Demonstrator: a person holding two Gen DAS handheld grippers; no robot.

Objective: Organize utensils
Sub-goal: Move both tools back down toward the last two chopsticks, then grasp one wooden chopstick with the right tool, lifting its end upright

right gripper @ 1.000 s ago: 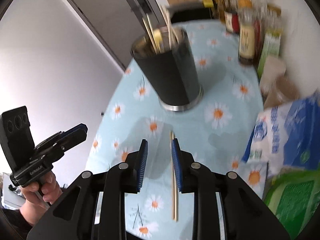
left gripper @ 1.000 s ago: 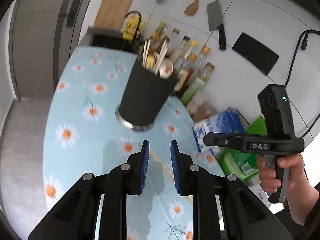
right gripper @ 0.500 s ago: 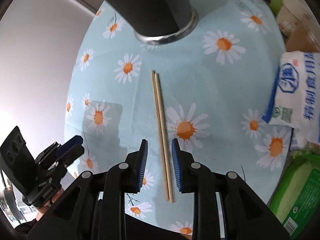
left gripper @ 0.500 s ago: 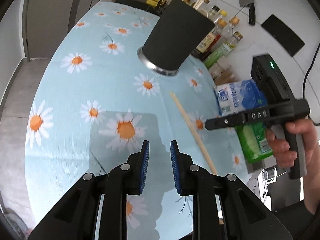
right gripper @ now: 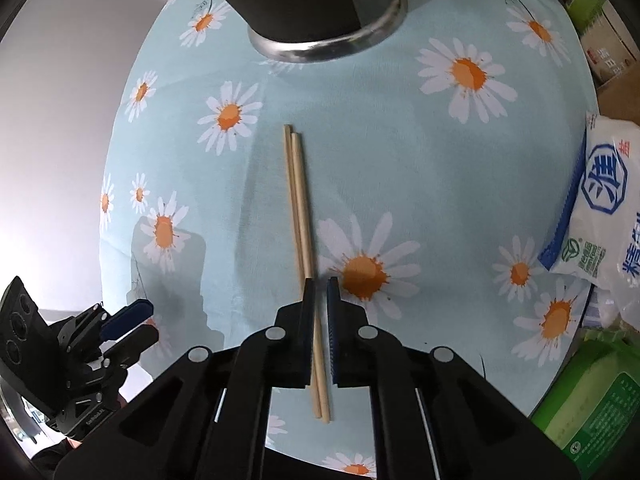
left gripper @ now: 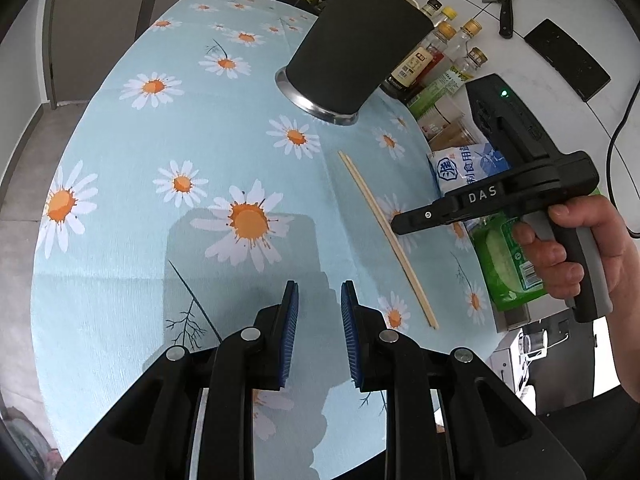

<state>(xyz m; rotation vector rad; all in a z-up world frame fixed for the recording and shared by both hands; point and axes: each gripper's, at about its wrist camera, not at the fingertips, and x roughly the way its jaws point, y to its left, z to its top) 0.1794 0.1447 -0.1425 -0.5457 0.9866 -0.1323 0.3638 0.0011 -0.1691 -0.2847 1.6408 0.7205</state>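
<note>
Because the chopsticks (right gripper: pixel 301 216) are light, stiff and thin, lying side by side on the cloth (right gripper: pixel 420 168) just short of the holder (right gripper: pixel 320 12), they may roll apart; the right gripper (right gripper: pixel 320 284) clenches them near the lower end, the left gripper (left gripper: pixel 319 294) slightly parted, empty.

The left gripper (left gripper: pixel 316 300) hangs over the tablecloth (left gripper: pixel 132 184), jaws slightly apart with nothing between them. The holder (left gripper: pixel 352 52) stands on the far side of the tablecloth. The chopsticks (left gripper: pixel 386 236) lie flat, nearer than the holder and to its right. The right gripper (left gripper: pixel 404 222) hangs over them, gripped by a hand (left gripper: pixel 580 252).
</note>
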